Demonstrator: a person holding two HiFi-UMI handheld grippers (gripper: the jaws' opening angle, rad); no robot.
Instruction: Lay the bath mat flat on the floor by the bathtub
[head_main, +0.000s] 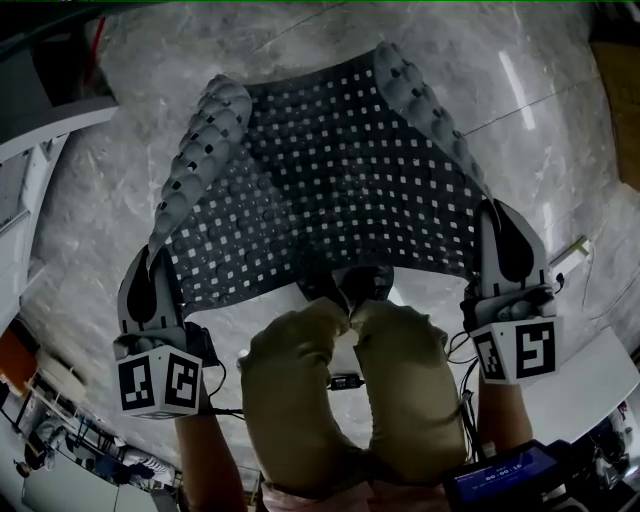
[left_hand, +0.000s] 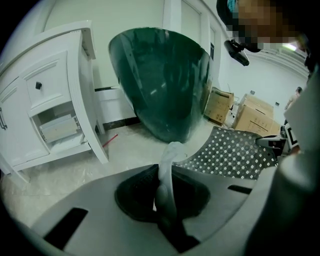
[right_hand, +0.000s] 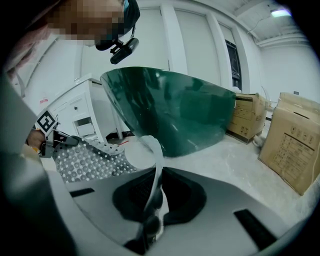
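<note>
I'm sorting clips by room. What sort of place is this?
Probably a bathroom, perhaps unfinished: a green freestanding bathtub, a white cabinet and a bath mat, with cardboard boxes standing nearby.

The left gripper (head_main: 152, 262) and right gripper (head_main: 495, 215) are held out in front of the body, well apart, one on either side of the bent knees (head_main: 350, 385). Both point forward, away from the person. Their marker cubes (head_main: 158, 382) face up toward the head camera. The left forearm (head_main: 205, 460) and right forearm (head_main: 497, 410) run back from the grippers to the lower edge. Each gripper's fingers (left_hand: 90, 200) are pressed together on a thin edge of the bath mat (head_main: 330, 170), on its left and right sides.
</note>
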